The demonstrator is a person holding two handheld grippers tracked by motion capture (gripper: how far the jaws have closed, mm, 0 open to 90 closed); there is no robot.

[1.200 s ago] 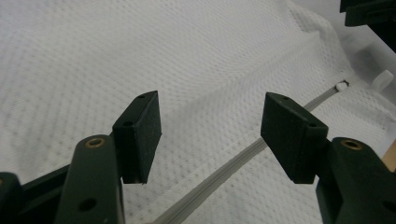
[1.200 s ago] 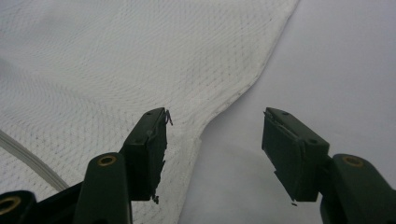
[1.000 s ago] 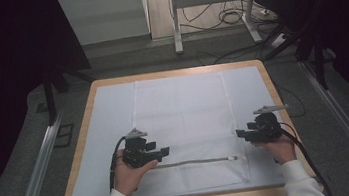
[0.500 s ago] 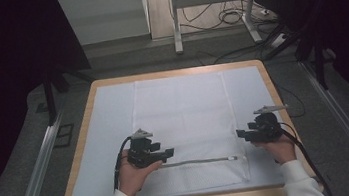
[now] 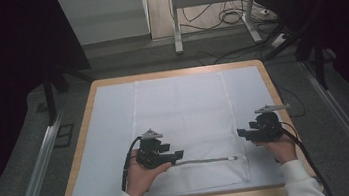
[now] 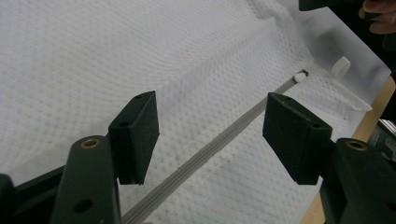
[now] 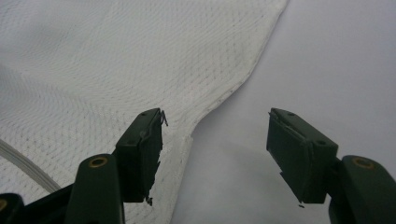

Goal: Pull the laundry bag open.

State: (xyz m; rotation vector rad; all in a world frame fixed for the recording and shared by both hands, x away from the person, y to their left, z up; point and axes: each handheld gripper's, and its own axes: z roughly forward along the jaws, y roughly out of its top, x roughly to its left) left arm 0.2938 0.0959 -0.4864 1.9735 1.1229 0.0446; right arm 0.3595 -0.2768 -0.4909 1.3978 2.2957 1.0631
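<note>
A white mesh bag (image 5: 184, 112) lies flat on the white-covered table. Its grey zipper (image 5: 205, 160) runs along the near end, with the pull (image 5: 232, 158) at the right. My left gripper (image 5: 177, 155) hovers at the zipper's left end, open. In the left gripper view the zipper (image 6: 224, 140) passes between the spread jaws of that gripper (image 6: 210, 135) toward the pull (image 6: 300, 76). My right gripper (image 5: 241, 133) stands open at the bag's right edge. In the right gripper view the mesh hem (image 7: 224, 93) lies under the left jaw of that gripper (image 7: 217, 149), with nothing pinched.
The table has a wooden rim (image 5: 84, 119) around a white sheet (image 5: 111, 136). Metal rails (image 5: 39, 165) run along the floor on both sides. A stand's legs (image 5: 176, 22) and cables (image 5: 233, 17) sit beyond the far edge.
My left hand has slid to the right along the zipper with its jaws apart. The right hand has stayed where it was.
</note>
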